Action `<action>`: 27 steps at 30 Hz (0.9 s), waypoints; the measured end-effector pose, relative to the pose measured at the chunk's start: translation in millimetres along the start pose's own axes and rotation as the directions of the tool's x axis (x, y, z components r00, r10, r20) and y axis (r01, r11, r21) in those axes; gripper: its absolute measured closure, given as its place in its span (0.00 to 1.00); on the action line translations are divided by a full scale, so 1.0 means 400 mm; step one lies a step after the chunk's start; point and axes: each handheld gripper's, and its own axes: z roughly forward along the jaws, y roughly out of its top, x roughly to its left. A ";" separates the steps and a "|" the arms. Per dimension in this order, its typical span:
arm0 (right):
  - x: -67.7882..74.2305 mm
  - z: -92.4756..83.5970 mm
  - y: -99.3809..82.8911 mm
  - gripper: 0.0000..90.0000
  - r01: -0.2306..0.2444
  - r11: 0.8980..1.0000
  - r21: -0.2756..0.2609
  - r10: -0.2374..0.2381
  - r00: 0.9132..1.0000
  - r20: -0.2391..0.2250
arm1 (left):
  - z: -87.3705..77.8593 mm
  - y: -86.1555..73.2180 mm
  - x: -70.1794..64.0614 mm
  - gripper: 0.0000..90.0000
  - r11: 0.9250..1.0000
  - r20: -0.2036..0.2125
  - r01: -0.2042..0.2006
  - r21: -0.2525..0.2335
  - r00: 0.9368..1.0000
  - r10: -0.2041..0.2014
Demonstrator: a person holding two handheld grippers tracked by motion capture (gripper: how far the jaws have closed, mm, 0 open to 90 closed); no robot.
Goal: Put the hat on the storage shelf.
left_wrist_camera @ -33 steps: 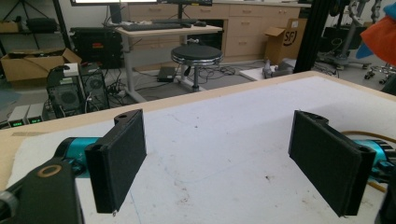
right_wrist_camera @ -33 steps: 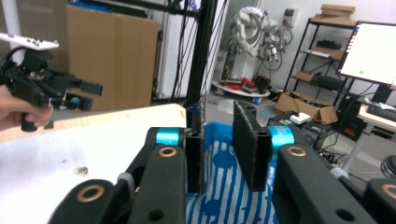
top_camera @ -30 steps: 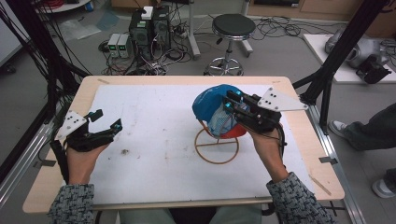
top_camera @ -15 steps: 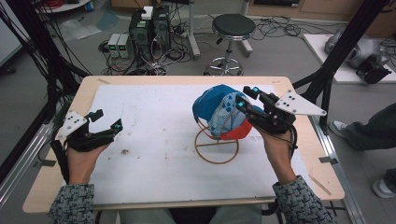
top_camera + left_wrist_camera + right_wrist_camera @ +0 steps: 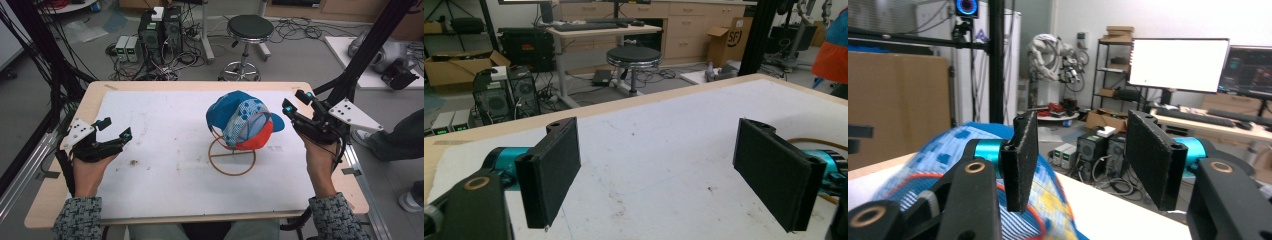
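blue and orange baseball cap (image 5: 243, 120) perched on a round wire stand (image 5: 232, 156) mid-table, right gripper (image 5: 295, 103) just beside its brim, jaws apart and empty, left gripper (image 5: 116, 129) wide open, holding nothing, well off to the left

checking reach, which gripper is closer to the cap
The right gripper: it sits just off the cap on its stand, while the left gripper is far across the table.

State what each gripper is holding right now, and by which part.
Nothing is held. The left gripper and right gripper both have open, empty jaws; the cap sits on its wire stand, untouched.
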 end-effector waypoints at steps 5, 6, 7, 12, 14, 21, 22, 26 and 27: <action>-0.036 -0.024 -0.016 0.44 -0.028 1.000 0.002 0.027 0.999 0.043 | 0.001 -0.003 0.001 0.21 1.000 0.002 -0.004 0.006 1.000 0.004; -0.041 -0.028 -0.020 0.43 -0.035 0.999 0.004 0.035 0.998 0.050 | 0.001 -0.004 0.002 0.21 1.000 0.000 -0.002 0.005 1.000 0.002; -0.046 -0.032 -0.024 0.42 -0.037 0.999 0.002 0.036 0.998 0.058 | 0.001 -0.005 0.003 0.21 1.000 0.000 -0.003 0.007 1.000 0.003; -0.067 -0.052 -0.042 0.33 -0.061 0.998 -0.002 0.061 0.992 0.108 | 0.001 -0.007 0.006 0.21 1.000 -0.003 0.001 0.008 1.000 -0.001; -0.070 -0.056 -0.045 0.32 -0.067 0.998 -0.006 0.067 0.991 0.115 | 0.001 -0.007 0.005 0.21 1.000 -0.004 0.004 0.004 1.000 -0.004; -0.082 -0.080 -0.085 0.19 -0.083 0.996 0.011 0.079 0.978 0.195 | -0.001 -0.006 0.004 0.21 1.000 -0.007 -0.004 0.001 1.000 0.004; -0.083 -0.084 -0.093 0.19 -0.088 0.996 0.006 0.085 0.976 0.201 | 0.000 -0.006 0.004 0.21 1.000 -0.008 -0.003 -0.001 1.000 0.003; -0.088 -0.096 -0.123 0.15 -0.106 0.994 0.020 0.099 0.969 0.228 | 0.003 -0.006 0.005 0.21 1.000 -0.005 -0.003 0.001 1.000 0.003; -0.090 -0.099 -0.131 0.15 -0.115 0.993 0.023 0.107 0.967 0.232 | 0.005 -0.007 0.004 0.21 1.000 -0.008 0.000 0.001 1.000 0.000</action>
